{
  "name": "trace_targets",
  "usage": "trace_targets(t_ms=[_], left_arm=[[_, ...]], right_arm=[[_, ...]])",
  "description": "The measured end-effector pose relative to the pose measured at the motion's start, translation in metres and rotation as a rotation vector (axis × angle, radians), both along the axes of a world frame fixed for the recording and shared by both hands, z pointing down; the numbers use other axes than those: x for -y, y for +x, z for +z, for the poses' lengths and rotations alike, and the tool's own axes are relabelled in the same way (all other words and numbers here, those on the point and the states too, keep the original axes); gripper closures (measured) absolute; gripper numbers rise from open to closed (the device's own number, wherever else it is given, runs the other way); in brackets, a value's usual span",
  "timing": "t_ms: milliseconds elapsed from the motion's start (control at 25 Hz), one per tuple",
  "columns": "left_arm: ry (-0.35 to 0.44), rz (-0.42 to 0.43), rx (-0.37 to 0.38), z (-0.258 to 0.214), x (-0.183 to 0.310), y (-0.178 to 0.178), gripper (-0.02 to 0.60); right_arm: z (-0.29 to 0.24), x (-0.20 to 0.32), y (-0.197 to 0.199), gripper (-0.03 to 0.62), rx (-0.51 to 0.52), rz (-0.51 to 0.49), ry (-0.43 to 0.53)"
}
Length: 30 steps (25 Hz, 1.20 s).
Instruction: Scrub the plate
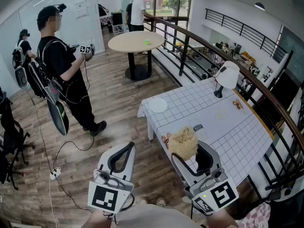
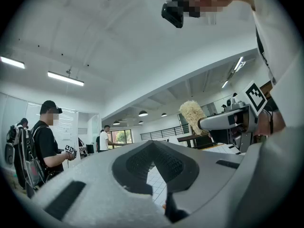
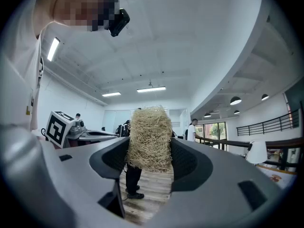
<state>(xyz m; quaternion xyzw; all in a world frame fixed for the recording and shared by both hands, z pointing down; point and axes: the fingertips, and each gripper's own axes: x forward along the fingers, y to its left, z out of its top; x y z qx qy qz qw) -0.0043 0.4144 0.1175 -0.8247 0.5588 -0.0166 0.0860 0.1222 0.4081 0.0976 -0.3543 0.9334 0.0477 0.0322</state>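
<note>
The scrubbing has not started yet. The round white plate point(image 1: 158, 105) sits by itself on the desk with the white checked cloth point(image 1: 223, 127), close to the far left corner. Nothing touches it. I cannot tell from here if it is dirty or clean.

One job looks done: the scrubber is picked up. The right claw point(image 1: 186, 152) squeezes a fuzzy straw-yellow scrubbing pad point(image 1: 183, 142) between its two jaws. In the right gripper view the pad point(image 3: 149, 134) fills the gap of the right claw point(image 3: 149, 148) and sticks out past the tips. That view looks up at the ceiling, so the pad is raised and not pointing down at the plate.

The left claw point(image 1: 127, 149) is closed tight with nothing in it. In the left gripper view the dark pads of the left claw point(image 2: 153, 146) meet at the tips. It hangs over the wooden floor, just off the near edge of the desk.

The plate lies farther away than both claws, and between them as seen from the head view. It is well apart from the pad, ahead of it and a bit to the left.

I think what is left is almost all of it: bring the pad down onto the plate and rub it. The left claw may need to hold the plate so it does not slide.
</note>
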Motion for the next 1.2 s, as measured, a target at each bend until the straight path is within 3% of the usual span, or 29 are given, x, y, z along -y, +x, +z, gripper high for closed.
trace_targets(t_ms=[760, 1200], left_arm=[[-0.031, 0.002, 0.000, 0.011, 0.013, 0.007, 0.569], [-0.041, -0.013, 0.017, 0.014, 0.021, 0.031, 0.568]], right_arm=[[0.004, 0.014, 0.004, 0.330, 0.002, -0.009, -0.014], [0.008, 0.026, 0.030, 0.330, 0.013, -0.022, -0.024]])
